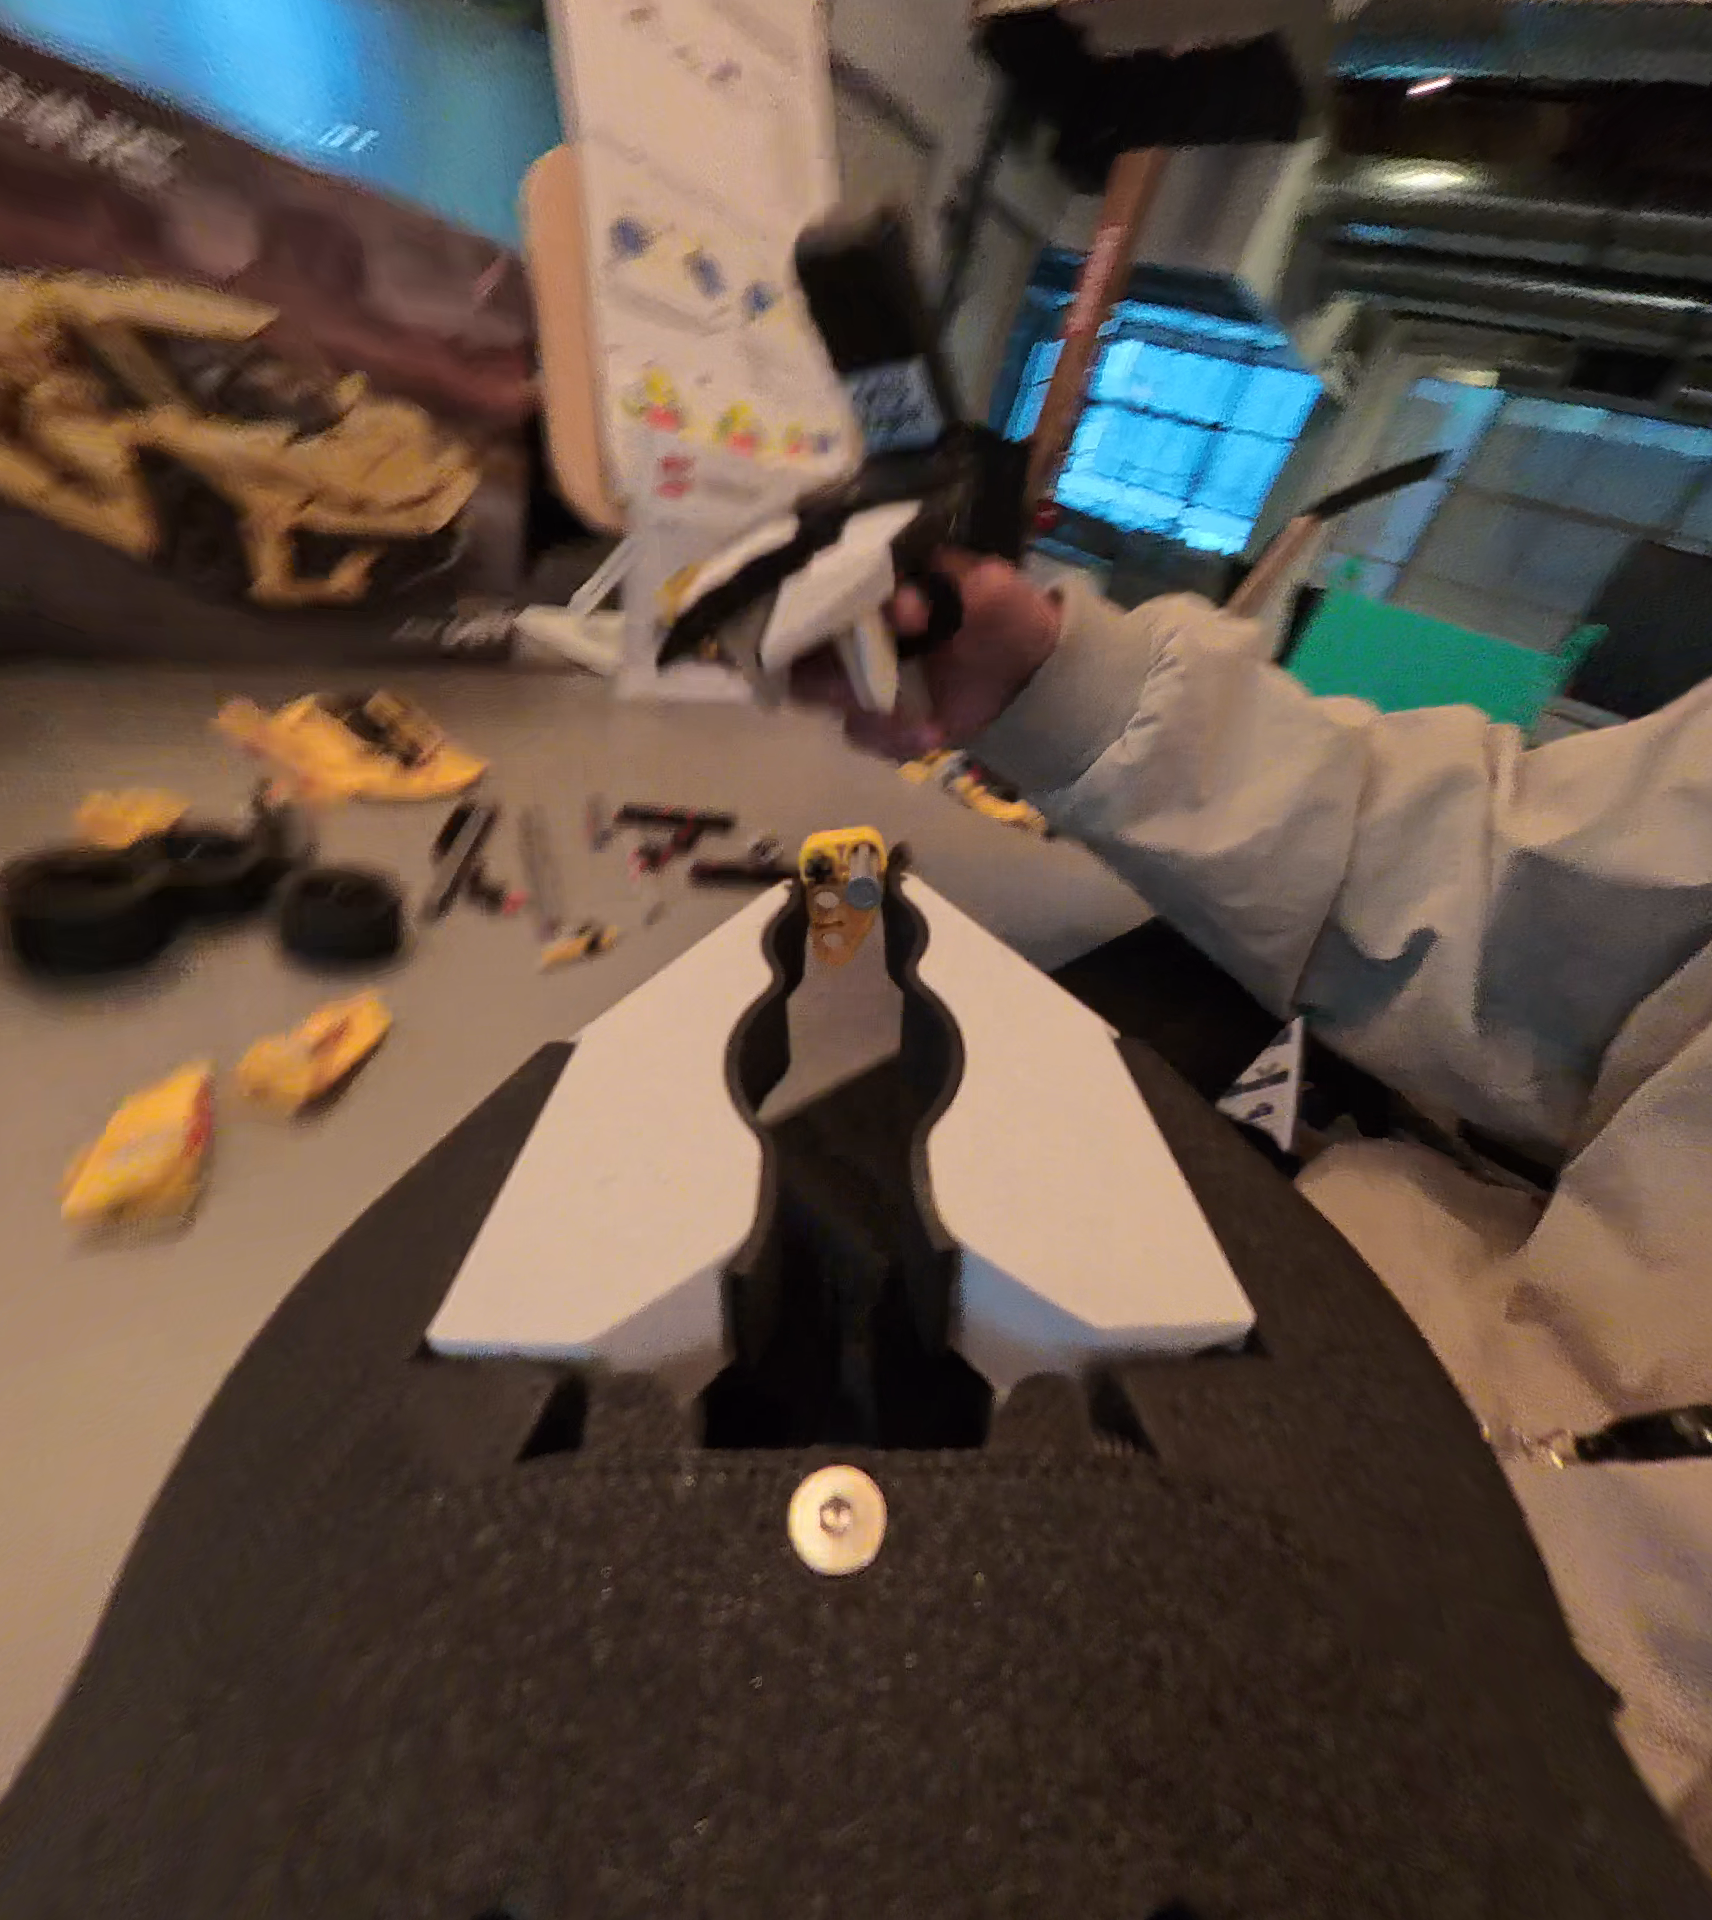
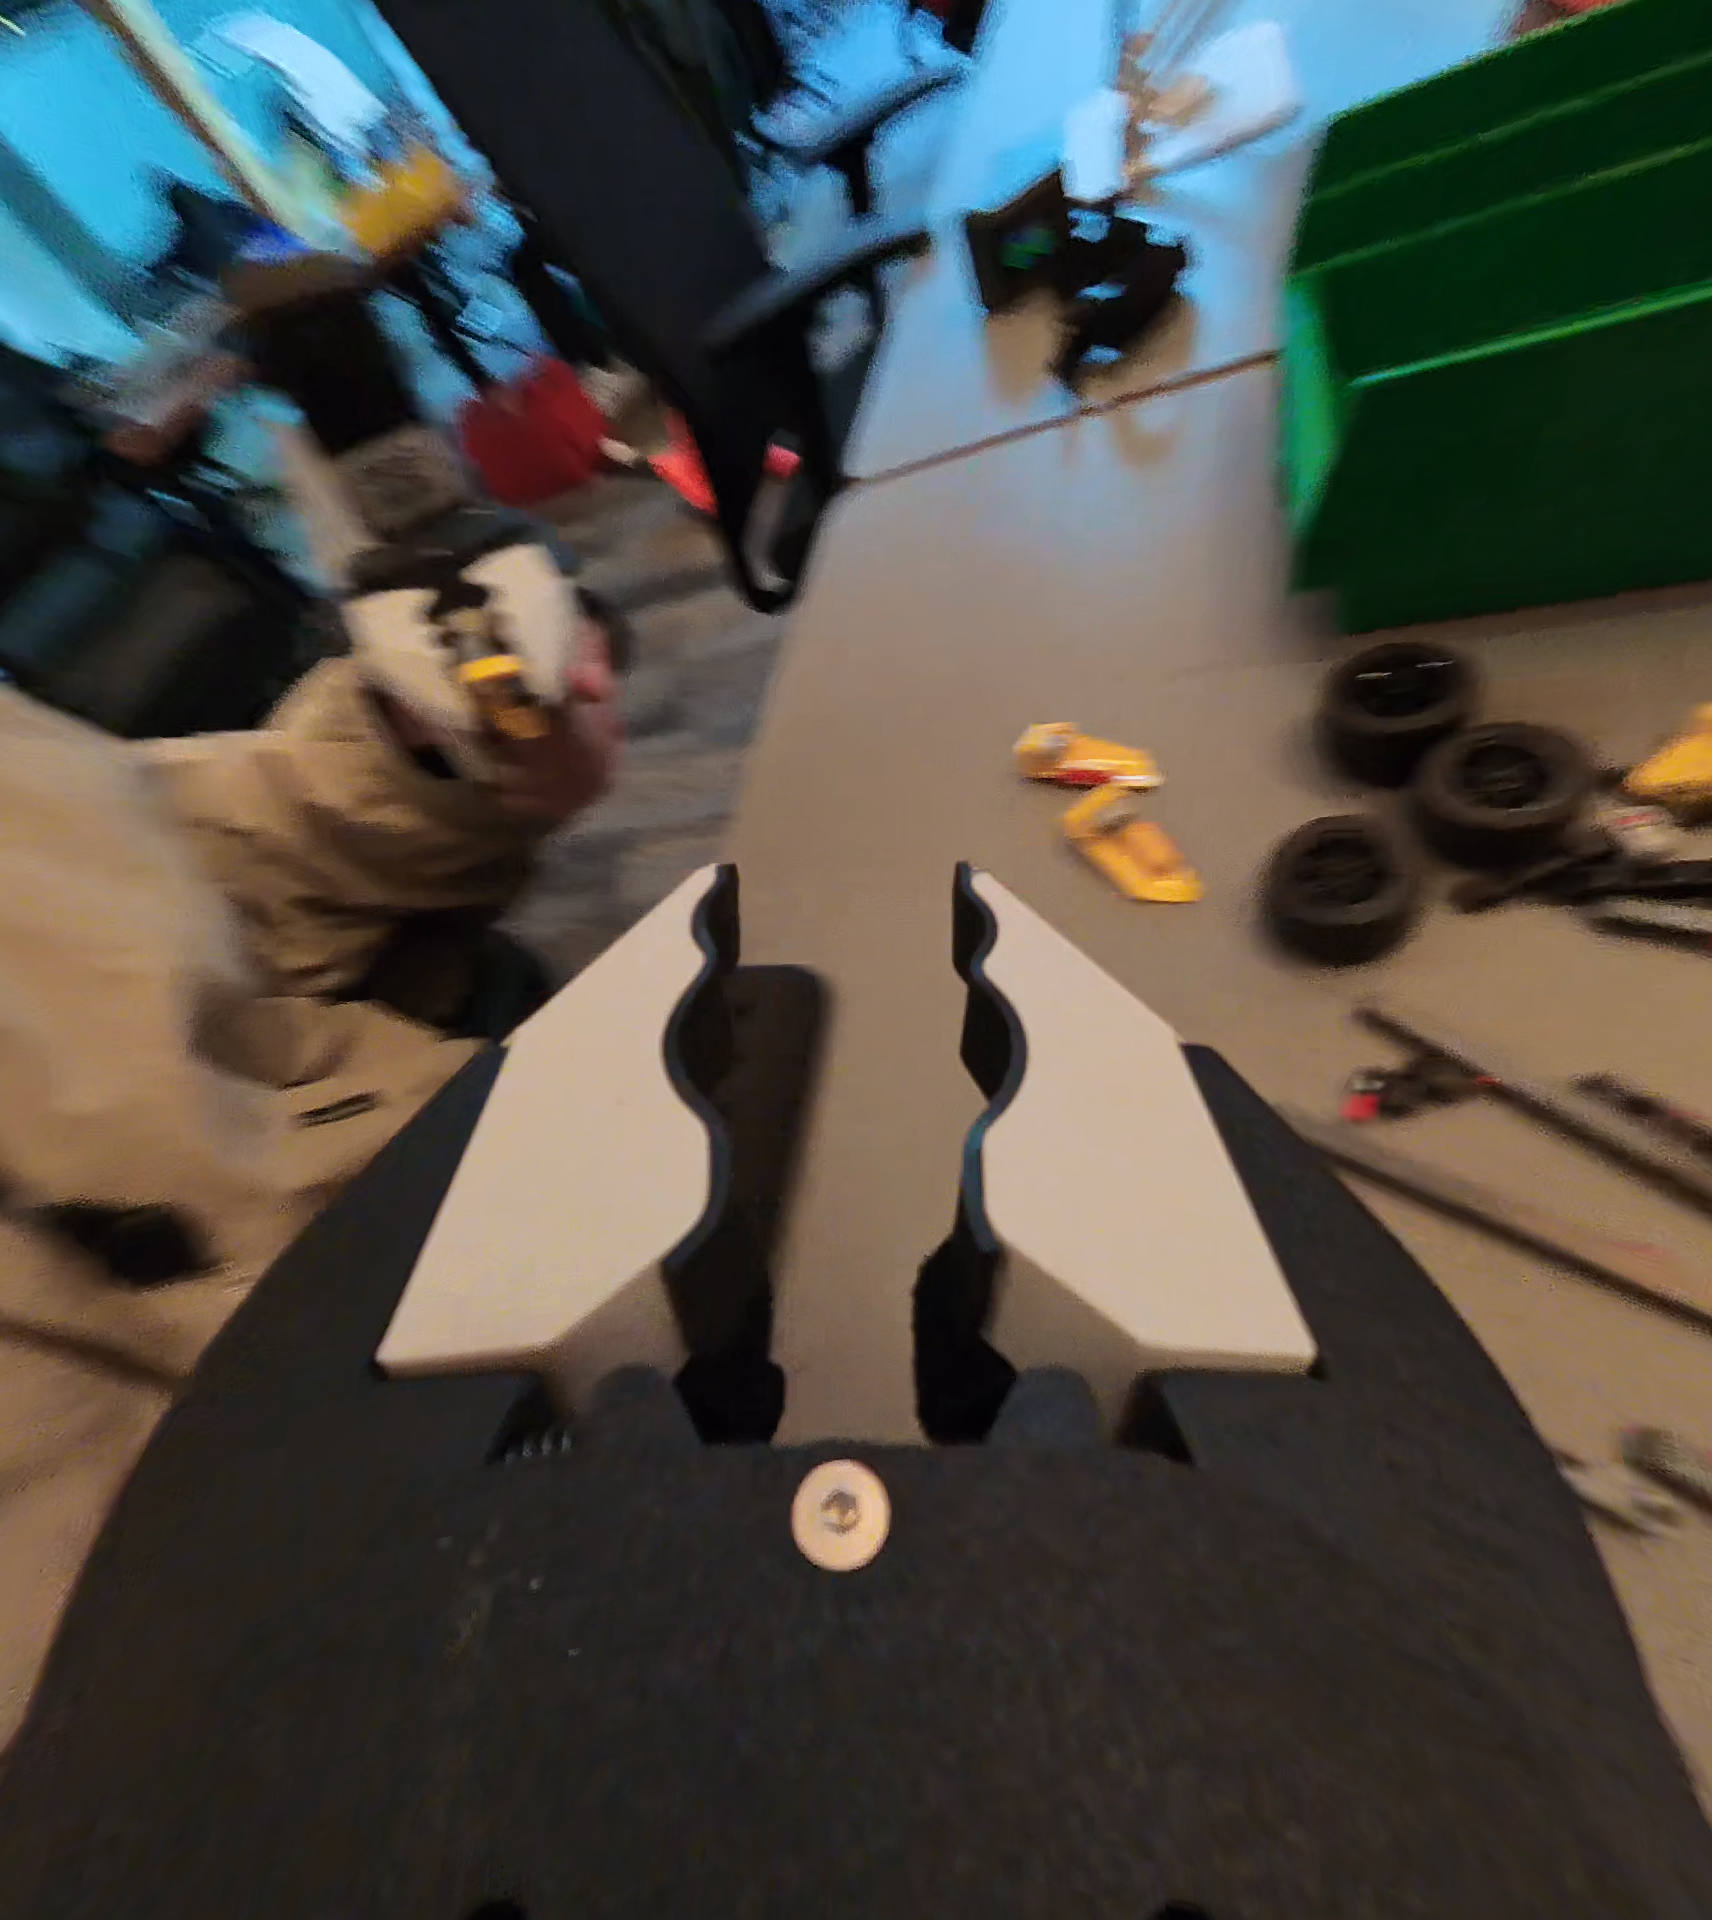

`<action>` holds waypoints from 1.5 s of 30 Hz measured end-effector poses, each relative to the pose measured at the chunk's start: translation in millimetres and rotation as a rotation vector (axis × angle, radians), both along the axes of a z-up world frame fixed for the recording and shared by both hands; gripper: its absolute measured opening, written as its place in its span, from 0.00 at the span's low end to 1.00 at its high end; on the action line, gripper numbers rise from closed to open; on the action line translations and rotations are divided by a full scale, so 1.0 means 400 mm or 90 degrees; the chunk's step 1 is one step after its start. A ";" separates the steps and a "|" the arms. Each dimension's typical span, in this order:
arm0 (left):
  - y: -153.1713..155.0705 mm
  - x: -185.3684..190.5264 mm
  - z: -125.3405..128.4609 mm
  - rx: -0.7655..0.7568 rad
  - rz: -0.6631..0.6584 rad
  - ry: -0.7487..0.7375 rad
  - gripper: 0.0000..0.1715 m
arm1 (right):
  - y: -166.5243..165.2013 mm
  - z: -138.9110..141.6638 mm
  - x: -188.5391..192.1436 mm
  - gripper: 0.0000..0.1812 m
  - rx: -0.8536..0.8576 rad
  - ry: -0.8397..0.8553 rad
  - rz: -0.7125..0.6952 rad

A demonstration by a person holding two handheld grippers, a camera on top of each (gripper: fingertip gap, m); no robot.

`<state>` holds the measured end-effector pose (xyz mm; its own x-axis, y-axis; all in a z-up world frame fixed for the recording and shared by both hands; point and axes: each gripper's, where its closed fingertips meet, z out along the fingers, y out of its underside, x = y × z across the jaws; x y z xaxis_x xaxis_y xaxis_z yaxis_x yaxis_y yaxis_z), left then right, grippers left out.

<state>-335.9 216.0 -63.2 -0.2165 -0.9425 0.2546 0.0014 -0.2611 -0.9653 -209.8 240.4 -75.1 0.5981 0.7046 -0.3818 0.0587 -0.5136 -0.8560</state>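
Grey and flat, the desk [image 1: 21,1351] runs ahead of both my grippers, with a blurred room of shelves and blue-lit windows behind it. My left gripper [image 1: 844,883] is pinched narrow on a small yellow plastic building piece with a grey pin [image 1: 839,894], held right at the fingertips and lifted off the desk. Ahead and to its left lie black rubber toy tyres [image 1: 177,904], loose yellow plastic body panels [image 1: 208,1112] and thin black rods [image 1: 561,852]. Beyond them a large printed box showing a yellow car [image 1: 187,416] stands at the far edge, beside a white instruction sheet [image 1: 706,260].

My right gripper [image 2: 844,883] is spread wide with nothing between its white fingers [image 2: 582,1122], over bare desk. To its right are the same tyres, yellow panels and long black rods, with a green crate [image 2: 1558,332] further ahead. To its left, my beige sleeve [image 2: 291,831] leads to the other gripper, blurred.
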 end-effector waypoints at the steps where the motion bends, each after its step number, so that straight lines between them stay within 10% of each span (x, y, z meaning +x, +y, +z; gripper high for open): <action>1: -0.030 0.040 0.033 0.014 -0.042 -0.032 0.08 | -0.048 0.020 -0.009 0.22 0.004 0.050 0.027; 8: -0.201 0.331 0.111 0.054 -0.225 -0.113 0.08 | -0.259 0.139 0.030 0.18 0.176 0.143 0.003; 17: -0.269 0.602 -0.032 0.381 -0.096 -0.052 0.08 | -0.366 0.004 0.294 0.16 0.110 0.202 -0.261; 27: -0.273 0.648 -0.138 0.537 -0.019 0.059 0.08 | -0.361 -0.044 0.294 0.17 0.149 0.151 -0.350; 36: -0.276 0.648 -0.176 0.593 -0.011 0.100 0.08 | -0.340 -0.105 0.277 0.11 0.269 -0.269 -0.414; 45: -0.265 0.654 -0.187 0.764 0.069 0.095 0.08 | -0.336 -0.122 0.269 0.07 0.250 -0.258 -0.399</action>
